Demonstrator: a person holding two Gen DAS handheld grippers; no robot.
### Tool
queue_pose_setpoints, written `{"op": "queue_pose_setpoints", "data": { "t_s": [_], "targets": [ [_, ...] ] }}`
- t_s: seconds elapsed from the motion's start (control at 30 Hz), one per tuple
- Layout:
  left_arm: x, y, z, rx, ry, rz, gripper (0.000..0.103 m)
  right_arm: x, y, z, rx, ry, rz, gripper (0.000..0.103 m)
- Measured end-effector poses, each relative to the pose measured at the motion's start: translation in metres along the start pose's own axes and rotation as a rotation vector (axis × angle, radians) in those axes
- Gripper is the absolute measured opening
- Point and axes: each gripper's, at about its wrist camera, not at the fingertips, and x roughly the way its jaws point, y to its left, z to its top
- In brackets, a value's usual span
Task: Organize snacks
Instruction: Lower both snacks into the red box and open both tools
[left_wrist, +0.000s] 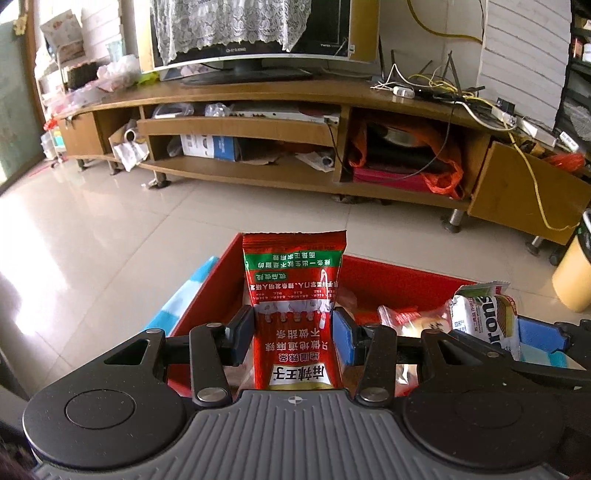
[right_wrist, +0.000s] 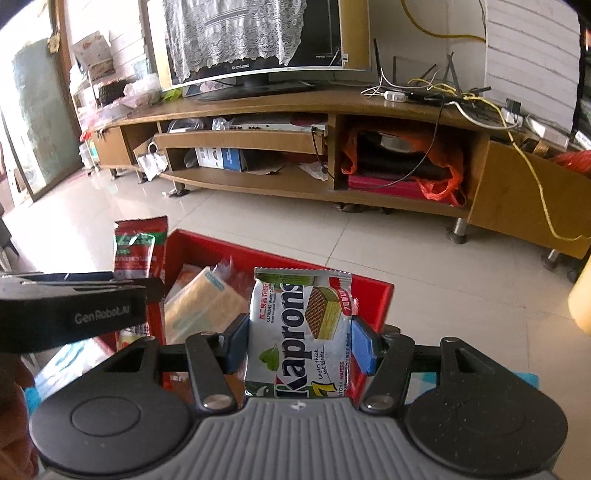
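Note:
My left gripper (left_wrist: 293, 334) is shut on a red spicy-snack packet (left_wrist: 295, 295) held upright over the left part of a red box (left_wrist: 388, 277). In the right wrist view my right gripper (right_wrist: 299, 341) is shut on a white and green Kaprons wafer packet (right_wrist: 301, 332), above the same red box (right_wrist: 373, 299). Several wrapped snacks (right_wrist: 201, 306) lie inside the box. The left gripper (right_wrist: 74, 310) with its red packet (right_wrist: 138, 247) shows at the left of the right wrist view. The wafer packet (left_wrist: 484, 317) shows at the right of the left wrist view.
A long wooden TV stand (left_wrist: 295, 96) with cluttered shelves runs across the far side, a monitor (left_wrist: 251, 33) under a lace cloth on it. Cables and a router (left_wrist: 443, 88) sit at its right. Shiny floor tiles (left_wrist: 92, 240) lie between. A blue-white cloth (left_wrist: 184, 295) lies beside the box.

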Motion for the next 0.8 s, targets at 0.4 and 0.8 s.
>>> {"op": "queue_pose_setpoints", "data": {
  "t_s": [0.4, 0.8],
  "targets": [
    [0.039, 0.006, 0.003, -0.011, 0.043, 0.000, 0.055, 0.051, 0.001, -0.004, -0.007, 0.061, 0.024, 0.058],
    [0.036, 0.008, 0.007, -0.026, 0.029, 0.006, 0.061, 0.053, -0.003, -0.004, -0.006, 0.047, 0.012, 0.060]
  ]
}}
